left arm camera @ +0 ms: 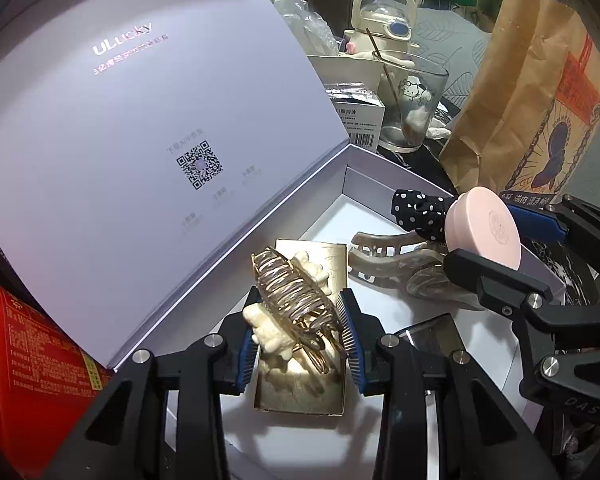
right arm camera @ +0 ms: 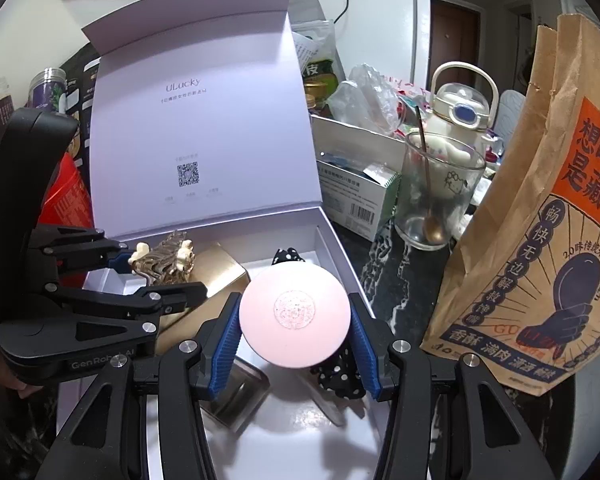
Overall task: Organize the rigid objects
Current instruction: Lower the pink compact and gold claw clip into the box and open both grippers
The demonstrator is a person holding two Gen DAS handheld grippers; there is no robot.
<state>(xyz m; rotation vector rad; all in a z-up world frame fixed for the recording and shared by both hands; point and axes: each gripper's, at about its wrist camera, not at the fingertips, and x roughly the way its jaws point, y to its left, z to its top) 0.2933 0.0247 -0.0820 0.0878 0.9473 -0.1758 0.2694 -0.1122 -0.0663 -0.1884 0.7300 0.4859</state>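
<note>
An open white gift box (left arm camera: pixel 364 184) (right arm camera: pixel 332 240) with its lid raised lies in front of both grippers. My left gripper (left arm camera: pixel 300 328) (right arm camera: pixel 160 276) is shut on a gold wire hair claw with cream bears (left arm camera: pixel 296 292) (right arm camera: pixel 164 260), held above a gold card box (left arm camera: pixel 320 384) (right arm camera: pixel 216 272) inside the gift box. My right gripper (right arm camera: pixel 294 344) (left arm camera: pixel 496 240) is shut on a round pink compact (right arm camera: pixel 294 316) (left arm camera: pixel 484 232), held over the gift box's right side. A beige hair claw (left arm camera: pixel 392 260) and a polka-dot hair tie (left arm camera: pixel 420 212) (right arm camera: pixel 340 376) lie inside.
A small metal tin (right arm camera: pixel 236 396) (left arm camera: pixel 432 336) lies in the gift box near its front. A glass with a spoon (right arm camera: pixel 436 196) (left arm camera: pixel 412 104), a brown paper bag (right arm camera: pixel 540 240) (left arm camera: pixel 532 100), a small carton (right arm camera: pixel 356 196) and a red tin (left arm camera: pixel 24 360) crowd around the gift box.
</note>
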